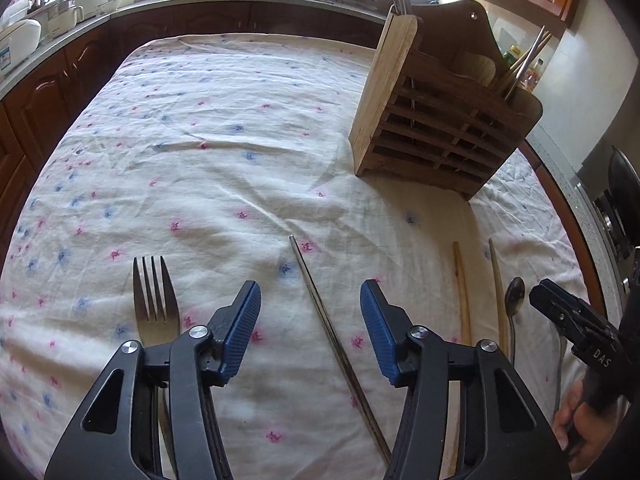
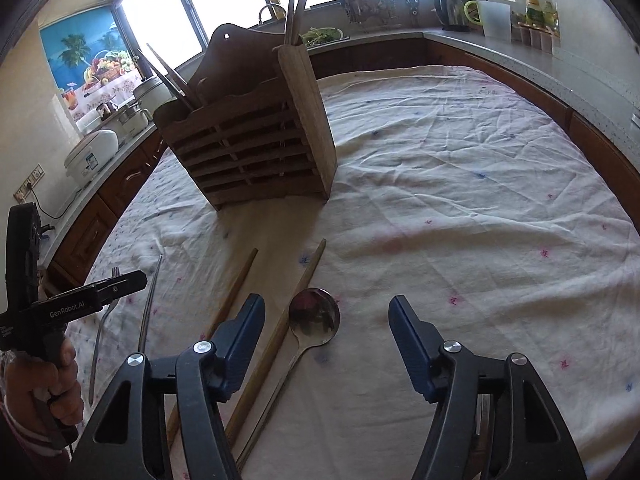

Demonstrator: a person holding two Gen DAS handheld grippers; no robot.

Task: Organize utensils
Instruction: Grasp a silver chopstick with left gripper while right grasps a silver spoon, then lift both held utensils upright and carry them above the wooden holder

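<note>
A wooden slatted utensil holder (image 1: 436, 120) (image 2: 256, 144) stands on the cloth-covered table with several utensils upright in it. On the cloth lie a metal fork (image 1: 154, 300) (image 2: 102, 328), a metal chopstick (image 1: 332, 340) (image 2: 150, 300), two wooden chopsticks (image 1: 462, 292) (image 2: 280, 332) and a metal spoon (image 1: 514, 296) (image 2: 314, 316). My left gripper (image 1: 310, 304) is open and empty over the metal chopstick, the fork just left of it. My right gripper (image 2: 326, 324) is open and empty, the spoon bowl between its fingers.
The white flowered tablecloth (image 1: 220, 152) (image 2: 460, 200) covers the table. Kitchen counters with cookers (image 1: 60, 12), a kettle (image 2: 450, 8) and jars (image 2: 536, 20) ring the table. The right gripper shows at the right edge of the left view (image 1: 568, 312); the left gripper shows in the right view (image 2: 80, 296).
</note>
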